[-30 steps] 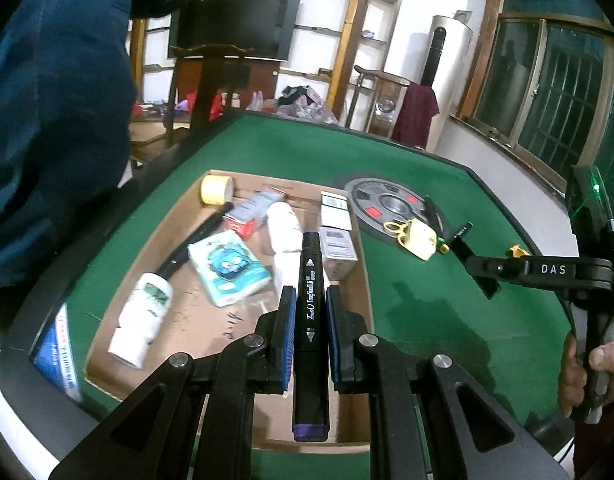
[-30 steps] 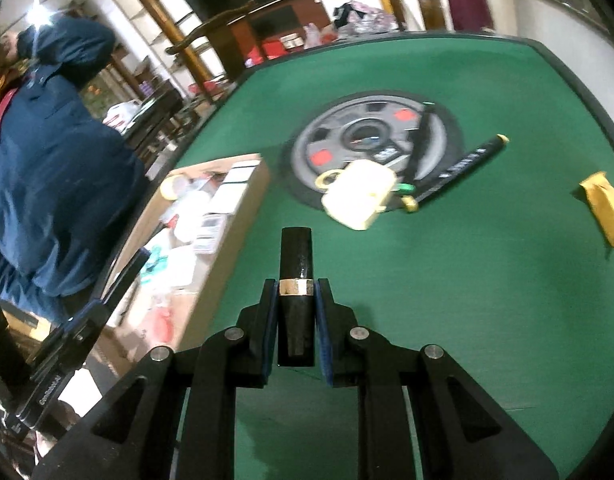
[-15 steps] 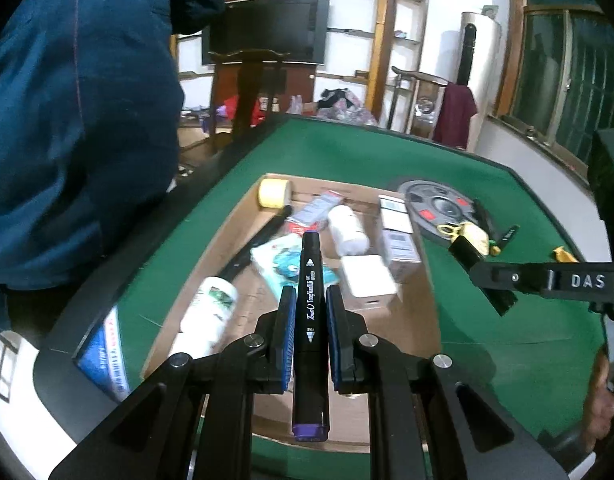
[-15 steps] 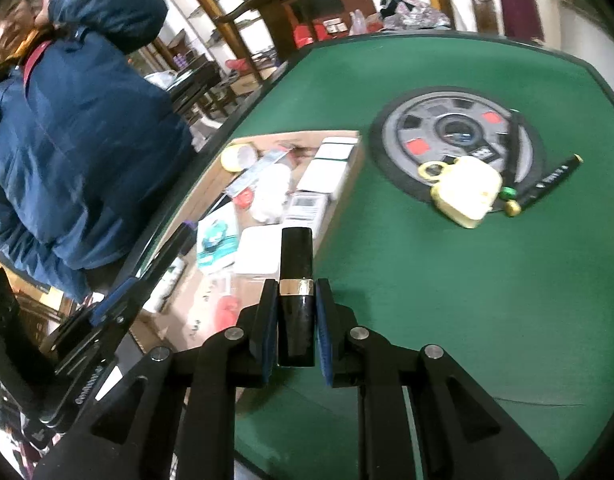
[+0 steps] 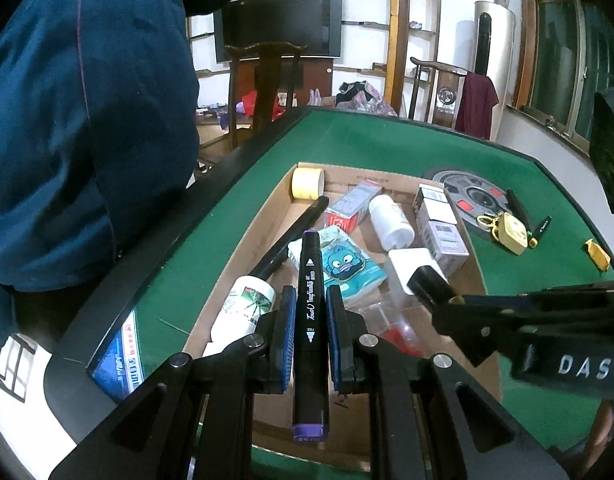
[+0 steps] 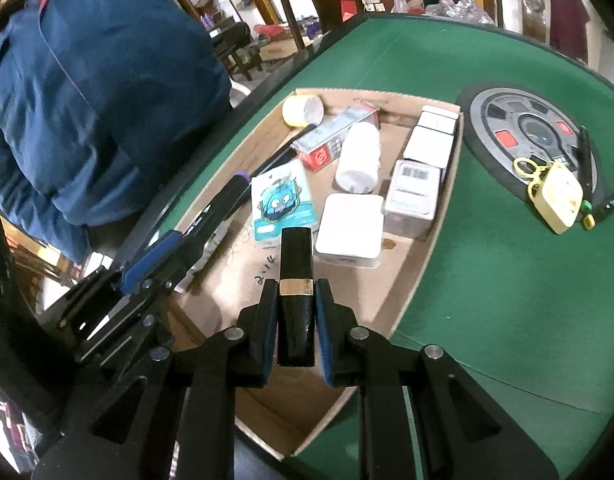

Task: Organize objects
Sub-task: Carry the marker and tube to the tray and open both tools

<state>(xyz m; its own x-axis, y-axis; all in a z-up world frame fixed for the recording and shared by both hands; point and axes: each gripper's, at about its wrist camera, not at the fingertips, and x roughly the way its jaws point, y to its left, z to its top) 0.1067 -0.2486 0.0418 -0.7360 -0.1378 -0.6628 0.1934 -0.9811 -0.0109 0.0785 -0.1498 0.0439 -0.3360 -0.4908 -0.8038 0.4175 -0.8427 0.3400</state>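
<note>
Left wrist: left gripper (image 5: 310,312) clamps marker (image 5: 310,320) | right gripper (image 6: 295,312) grips black tube (image 6: 296,280), tilted over box (image 6: 435,240)

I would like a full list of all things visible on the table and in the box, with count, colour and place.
cardboard box: 1, brown, on green table
tape roll: 1, yellow, box far corner
white bottle: 1, lying in box
cartoon packet: 1, teal, box middle
white square case: 1, in box
small cartons: several, white, box right side
padlock: 1, cream, on grey disc
marker: 1, black, in left claw
black tube: 1, gold band, in right claw
</note>
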